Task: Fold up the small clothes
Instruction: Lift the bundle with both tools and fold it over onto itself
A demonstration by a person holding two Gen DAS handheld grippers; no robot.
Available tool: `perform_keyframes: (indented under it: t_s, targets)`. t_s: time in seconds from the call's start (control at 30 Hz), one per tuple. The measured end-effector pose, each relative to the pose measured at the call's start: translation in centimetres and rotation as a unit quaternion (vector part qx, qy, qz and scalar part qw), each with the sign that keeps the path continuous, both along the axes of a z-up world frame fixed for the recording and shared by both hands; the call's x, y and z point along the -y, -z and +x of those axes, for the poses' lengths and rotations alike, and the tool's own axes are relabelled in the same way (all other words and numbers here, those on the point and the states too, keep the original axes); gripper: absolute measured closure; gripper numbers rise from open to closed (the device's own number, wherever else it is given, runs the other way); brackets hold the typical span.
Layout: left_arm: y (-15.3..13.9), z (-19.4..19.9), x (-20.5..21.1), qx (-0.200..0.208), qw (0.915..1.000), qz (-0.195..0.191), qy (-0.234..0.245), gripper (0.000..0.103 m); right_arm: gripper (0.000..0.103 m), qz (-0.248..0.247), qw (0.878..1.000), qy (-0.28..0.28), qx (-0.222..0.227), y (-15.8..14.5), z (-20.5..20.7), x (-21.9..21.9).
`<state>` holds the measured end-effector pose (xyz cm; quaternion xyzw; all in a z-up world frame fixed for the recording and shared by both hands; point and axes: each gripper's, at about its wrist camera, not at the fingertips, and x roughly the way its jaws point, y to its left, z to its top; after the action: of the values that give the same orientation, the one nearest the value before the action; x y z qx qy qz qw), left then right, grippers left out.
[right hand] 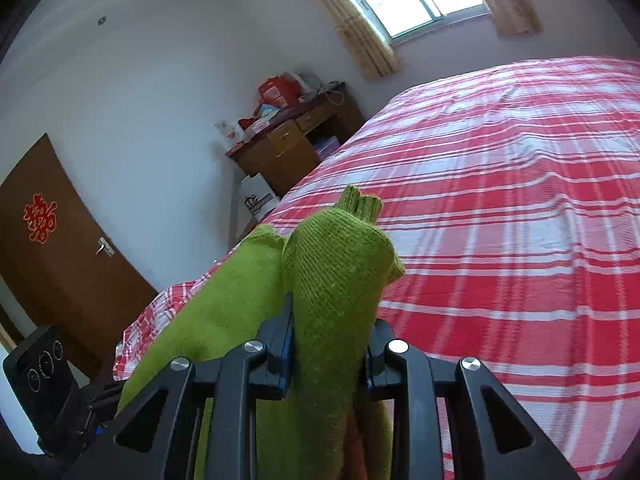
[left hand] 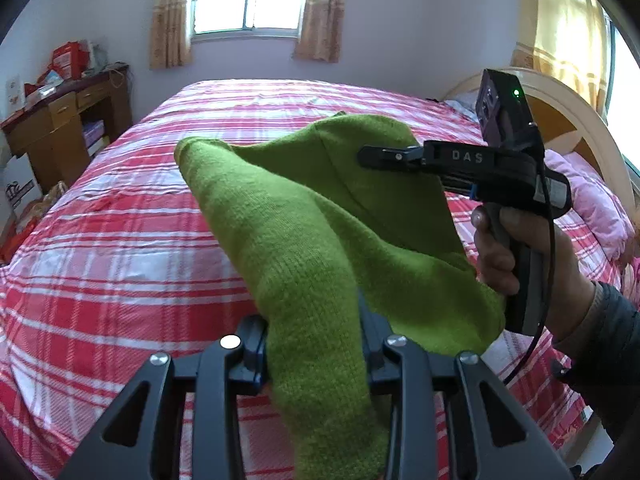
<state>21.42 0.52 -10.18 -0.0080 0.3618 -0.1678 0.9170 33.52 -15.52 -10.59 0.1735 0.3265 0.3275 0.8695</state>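
A green knitted garment (left hand: 320,232) hangs in the air above the bed, held by both grippers. My left gripper (left hand: 316,344) is shut on one bunched end of it. My right gripper (left hand: 372,158) reaches in from the right, shut on the far upper part of the cloth. In the right wrist view the right gripper (right hand: 332,344) clamps a bunched ribbed end of the garment (right hand: 340,264), and the rest of the cloth drapes down to the left. The left gripper's body (right hand: 44,384) shows at the lower left.
The bed with a red and white plaid cover (left hand: 120,240) fills the middle. A wooden desk (left hand: 60,120) with boxes stands at the left. A pink pillow (left hand: 592,200) and headboard (left hand: 560,112) are at the right. A brown door (right hand: 52,240) is beyond the bed's corner.
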Motion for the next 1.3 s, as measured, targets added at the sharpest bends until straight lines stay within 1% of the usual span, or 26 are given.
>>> perform_keyframes:
  t_s: [0.27,0.5,0.8,1.0,1.3]
  targets:
    - [-0.7,-1.3,-3.0,0.013,0.9994,0.005,-0.031,0.068,0.077,0.004,1.000,-0.028,0.004,-0.8,0.2,-4.4]
    - [-0.6,-1.3,-5.3,0.015,0.9982,0.003,-0.057,0.068,0.077,-0.002,0.999,-0.053,0.004,-1.3,0.9,-8.2]
    - [-0.3,-1.5,-8.2,0.022,0.9961,0.010,-0.085,0.068,0.077,-0.010,0.996,-0.085,-0.001,-1.6,2.1,-12.5]
    - [0.8,-1.5,-9.7,0.016,0.9951,0.022,-0.095,0.068,0.077,-0.023,0.994,-0.106,-0.015,-0.7,2.8,-15.1]
    - [2.1,-2.0,-11.4,0.004,0.9949,0.014,-0.100,0.068,0.077,-0.040,0.991,-0.121,-0.034,1.3,4.0,-17.9]
